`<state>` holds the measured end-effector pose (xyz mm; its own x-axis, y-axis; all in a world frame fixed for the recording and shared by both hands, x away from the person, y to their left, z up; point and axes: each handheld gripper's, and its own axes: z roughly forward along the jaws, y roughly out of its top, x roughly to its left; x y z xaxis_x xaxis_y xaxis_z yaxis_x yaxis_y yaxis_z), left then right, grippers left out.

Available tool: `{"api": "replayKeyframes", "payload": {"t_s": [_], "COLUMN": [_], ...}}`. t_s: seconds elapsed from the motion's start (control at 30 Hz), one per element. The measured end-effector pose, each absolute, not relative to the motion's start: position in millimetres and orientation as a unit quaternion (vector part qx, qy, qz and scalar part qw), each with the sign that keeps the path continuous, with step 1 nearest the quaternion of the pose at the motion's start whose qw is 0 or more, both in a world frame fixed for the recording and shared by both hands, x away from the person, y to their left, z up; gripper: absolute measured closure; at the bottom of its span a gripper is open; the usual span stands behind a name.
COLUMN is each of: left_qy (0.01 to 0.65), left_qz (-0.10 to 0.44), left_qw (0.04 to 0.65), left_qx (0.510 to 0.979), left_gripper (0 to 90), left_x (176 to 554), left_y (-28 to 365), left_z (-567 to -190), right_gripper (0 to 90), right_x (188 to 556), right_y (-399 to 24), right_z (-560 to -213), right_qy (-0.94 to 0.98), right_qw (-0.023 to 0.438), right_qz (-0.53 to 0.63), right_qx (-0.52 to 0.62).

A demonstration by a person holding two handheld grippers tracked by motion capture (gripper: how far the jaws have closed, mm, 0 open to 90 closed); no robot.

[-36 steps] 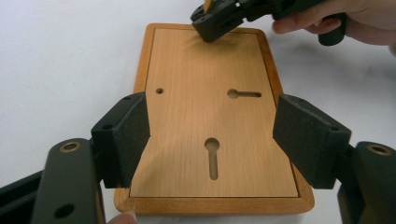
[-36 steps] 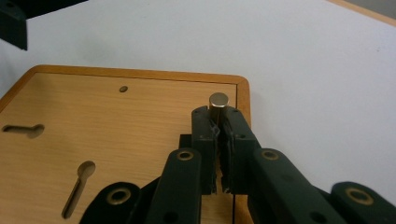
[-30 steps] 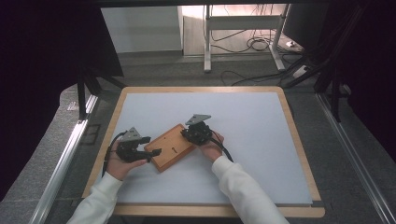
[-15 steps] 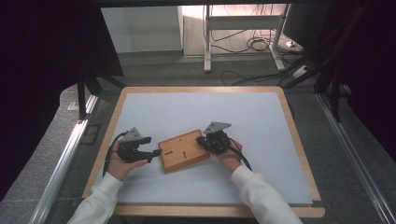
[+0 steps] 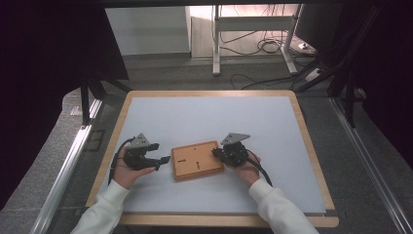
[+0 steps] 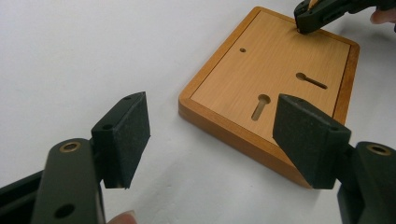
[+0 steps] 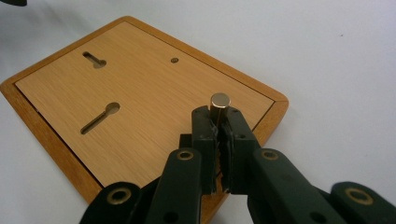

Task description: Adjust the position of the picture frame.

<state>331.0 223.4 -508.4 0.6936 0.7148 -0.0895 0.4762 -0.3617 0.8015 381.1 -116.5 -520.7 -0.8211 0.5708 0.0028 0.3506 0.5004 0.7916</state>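
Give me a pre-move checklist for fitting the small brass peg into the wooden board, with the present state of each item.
1. Right gripper shut on the brass peg: ok.
2. Peg tip stands clear above the pads: ok.
3. Wooden board lies flat on the white mat, slotted face up: ok.
4. Small round hole unobstructed: ok.
5. Left gripper bracing the board: not ok; jaws open, short of the near corner.
6. Peg matches the hole's width: cannot tell.
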Motion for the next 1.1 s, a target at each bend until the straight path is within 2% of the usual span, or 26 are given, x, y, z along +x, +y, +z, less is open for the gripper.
{"api": "replayKeyframes", "payload": {"t_s": [0.17,0.2,0.23,0.27,0.33,0.37,0.4,0.43,0.5,0.57,0.6,0.7,0.73,0.77,1.1], "left_qy": [0.367,0.367,0.366,0.367,0.367,0.368,0.368,0.367,0.367,0.366,0.362,0.360,0.357,0.354,0.336], "left_qz": [0.139,0.139,0.138,0.137,0.139,0.140,0.141,0.141,0.138,0.140,0.146,0.141,0.139,0.138,0.127], "left_qw": [0.430,0.429,0.428,0.428,0.426,0.426,0.426,0.425,0.421,0.419,0.405,0.391,0.386,0.381,0.347], "left_qx": [0.813,0.814,0.814,0.814,0.815,0.814,0.814,0.815,0.818,0.819,0.827,0.836,0.839,0.843,0.867], "left_gripper": [27.5,27.5,27.5,27.8,28.4,29.8,29.8,33.8,40.5,54.6,63.0,83.5,87.3,90.0,90.0], "left_x": [331.9,332.2,332.6,333.8,334.8,336.3,337.9,342.3,348.5,350.7,359.0,370.3,374.2,377.9,397.2], "left_y": [222.9,222.6,222.2,221.9,222.0,222.3,222.6,223.0,222.2,221.4,219.5,216.6,215.1,213.1,196.9], "left_z": [-509.1,-509.3,-509.7,-510.2,-510.1,-509.9,-509.7,-509.2,-509.5,-509.8,-511.4,-514.7,-515.9,-517.3,-531.3], "right_gripper": [84.2,71.6,71.6,62.0,62.0,58.0,58.0,51.7,49.0,47.0,43.2,41.3,40.7,40.2,38.7], "right_x": [380.1,378.3,378.3,374.6,372.2,364.4,364.4,356.0,348.1,344.3,336.7,326.7,324.7,322.4,312.3], "right_y": [-116.0,-116.0,-116.0,-118.0,-119.8,-127.3,-127.3,-135.5,-144.2,-148.3,-156.0,-167.2,-169.9,-173.2,-191.2], "right_z": [-520.8,-520.0,-520.0,-516.5,-514.9,-510.2,-510.2,-507.4,-506.0,-505.9,-506.3,-507.5,-507.8,-508.3,-510.8], "right_qy": [0.857,0.853,0.853,0.849,0.847,0.844,0.844,0.842,0.840,0.840,0.840,0.839,0.839,0.838,0.829], "right_qw": [0.135,0.142,0.142,0.154,0.157,0.159,0.159,0.161,0.161,0.159,0.160,0.160,0.159,0.159,0.158], "right_qz": [0.419,0.422,0.422,0.424,0.426,0.432,0.432,0.432,0.432,0.429,0.422,0.420,0.420,0.419,0.419], "right_qx": [0.268,0.272,0.272,0.276,0.278,0.276,0.276,0.280,0.287,0.291,0.300,0.306,0.307,0.312,0.336]}}
